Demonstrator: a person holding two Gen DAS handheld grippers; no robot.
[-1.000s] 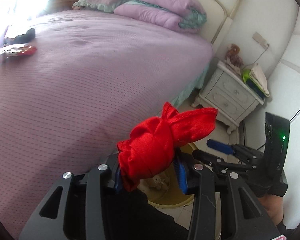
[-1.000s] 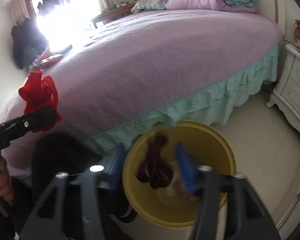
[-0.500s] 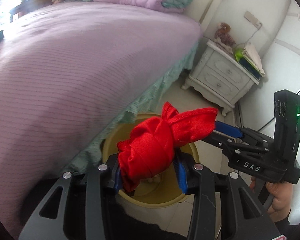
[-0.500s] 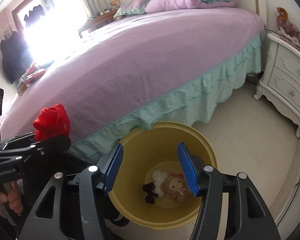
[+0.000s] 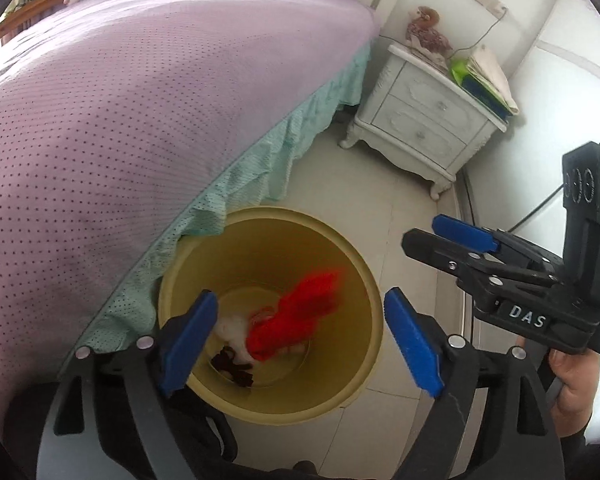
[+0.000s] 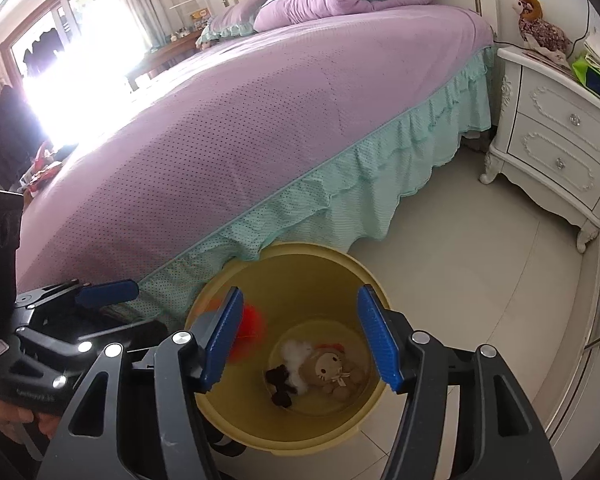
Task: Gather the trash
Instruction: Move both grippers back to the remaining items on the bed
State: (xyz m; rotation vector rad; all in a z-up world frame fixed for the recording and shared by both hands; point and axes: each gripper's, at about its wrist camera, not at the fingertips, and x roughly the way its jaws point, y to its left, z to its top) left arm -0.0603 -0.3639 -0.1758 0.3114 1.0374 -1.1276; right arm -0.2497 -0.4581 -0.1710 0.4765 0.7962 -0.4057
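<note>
Since the earlier frame the red cloth bundle [image 5: 300, 316] has left the left tongs [image 5: 296, 340] and now shows blurred inside the yellow bin [image 5: 364, 280], and both views have swung down from the bed top toward the floor. Largest in view is the bed [image 5: 120, 100], its purple cover running from the near left to the far pillows, with a mint ruffled skirt [image 6: 340, 192] hanging down to the bin's far-left rim. At the far right stands a white nightstand [image 5: 424, 120] with a plush toy [image 5: 424, 34] and stacked papers on top. On the pale tile floor [image 5: 404, 200], just beside the bed skirt, sits the yellow bin; at its bottom lie a beige cat-faced doll [image 6: 332, 372], a white fluffy piece and a small dark scrap [image 6: 280, 388]. Over the bin's opening, the left tongs are opening, wide apart with nothing between the blue pads. To their right, the right tongs [image 6: 300, 340] also hang above the bin, parting a little and gripping nothing, and a hand [image 5: 576, 384] shows on their handle.
</note>
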